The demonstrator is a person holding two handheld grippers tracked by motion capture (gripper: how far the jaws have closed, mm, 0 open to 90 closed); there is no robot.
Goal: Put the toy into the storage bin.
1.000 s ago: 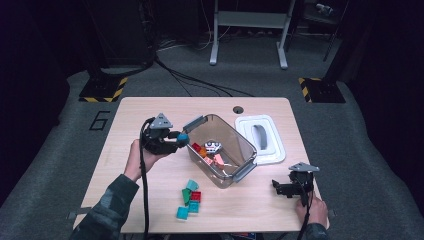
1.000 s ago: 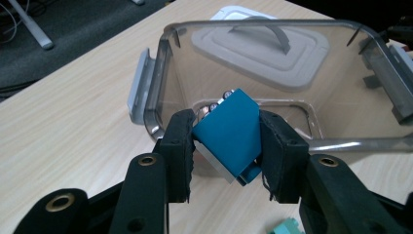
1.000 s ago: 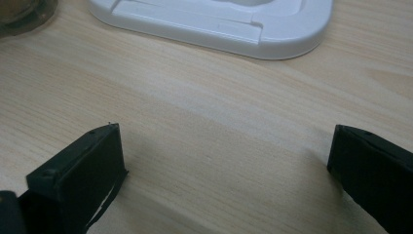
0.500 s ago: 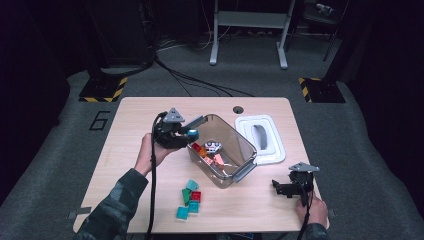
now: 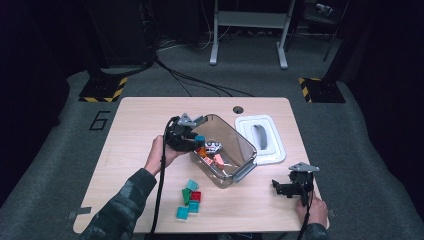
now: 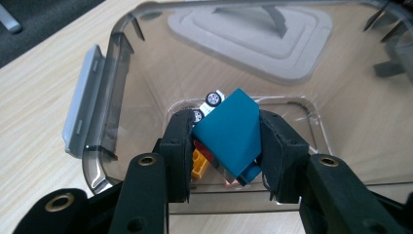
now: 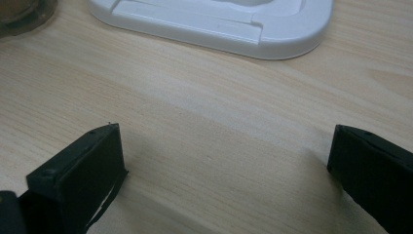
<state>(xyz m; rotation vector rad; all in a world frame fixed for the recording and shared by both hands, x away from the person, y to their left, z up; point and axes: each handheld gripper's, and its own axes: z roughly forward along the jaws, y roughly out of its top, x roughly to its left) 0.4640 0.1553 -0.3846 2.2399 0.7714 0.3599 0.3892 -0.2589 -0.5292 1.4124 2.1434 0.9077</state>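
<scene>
Plastic, hard and light: that was my reading of the blue block (image 6: 229,134) pinched in the left claw (image 6: 225,146). Both black jaws pressed on its opposite flat sides, and it sat tilted between them, one corner pointing up. The block hung over the open clear bin (image 5: 248,159), just inside the near rim, above the small pieces already lying at the bottom, among them a toy car (image 6: 208,104) with little wheels and an orange brick (image 6: 198,165).

A piece like this seemed stiff enough to take a firm squeeze without harm, though its smooth faces looked slippery, and the tilted hold suggested it could twist out if the grip eased unevenly. Taking it square across two parallel faces would be the safer hold. Being so light, it would probably bounce a little if dropped from there.

On the worktop (image 5: 135,125) in front of the bin lay more loose blocks (image 5: 189,197), teal, green and red. The white lid (image 5: 261,139) rested flat just beside the bin. The right claw (image 5: 291,187) sat low near the worktop's front right corner, jaws wide apart with nothing between them.
</scene>
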